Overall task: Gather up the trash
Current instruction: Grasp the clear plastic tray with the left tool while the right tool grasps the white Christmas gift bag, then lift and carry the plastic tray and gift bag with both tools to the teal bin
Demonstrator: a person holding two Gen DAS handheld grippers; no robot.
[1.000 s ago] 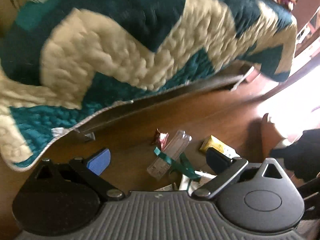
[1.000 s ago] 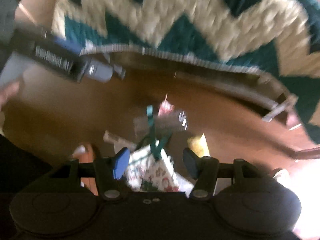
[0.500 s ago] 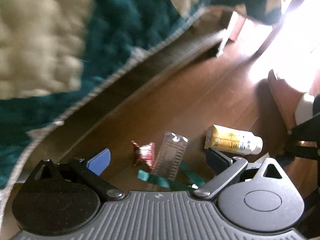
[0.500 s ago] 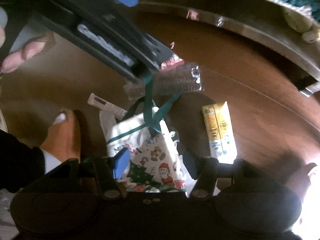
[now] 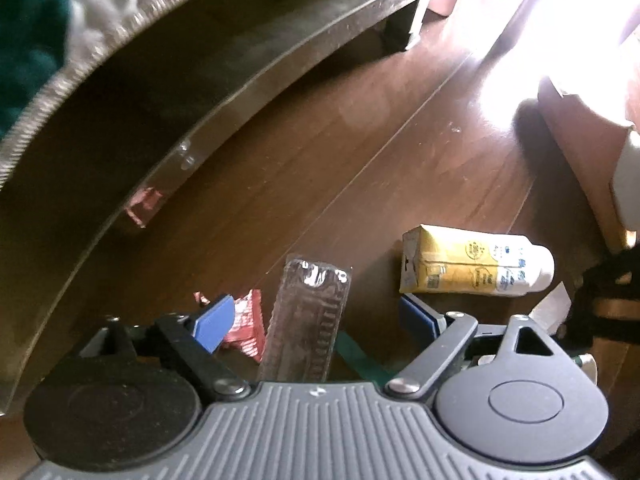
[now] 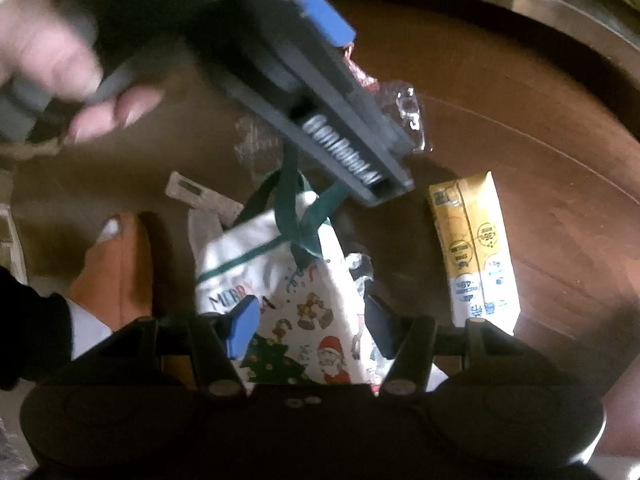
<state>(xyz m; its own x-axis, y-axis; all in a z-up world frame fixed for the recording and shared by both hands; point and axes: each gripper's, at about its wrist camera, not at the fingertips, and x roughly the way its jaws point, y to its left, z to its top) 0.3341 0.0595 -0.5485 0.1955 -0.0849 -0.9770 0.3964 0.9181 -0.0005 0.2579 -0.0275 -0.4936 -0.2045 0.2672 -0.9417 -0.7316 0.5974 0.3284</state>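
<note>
Left tongs (image 5: 316,318) closing, pads apart, clear plastic tray (image 5: 308,320) between them untouched, red wrapper (image 5: 246,328) beside left pad. Right tongs (image 6: 308,326) wide, over Christmas bag (image 6: 288,280), nothing gripped. Yellow carton (image 5: 472,266) on wooden floor (image 5: 400,160) just right of tray.

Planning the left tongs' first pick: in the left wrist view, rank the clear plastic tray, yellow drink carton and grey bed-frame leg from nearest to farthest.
1. Clear plastic tray, between the closing left tongs.
2. Yellow drink carton, right, just beyond.
3. Grey bed-frame leg, top.
</note>
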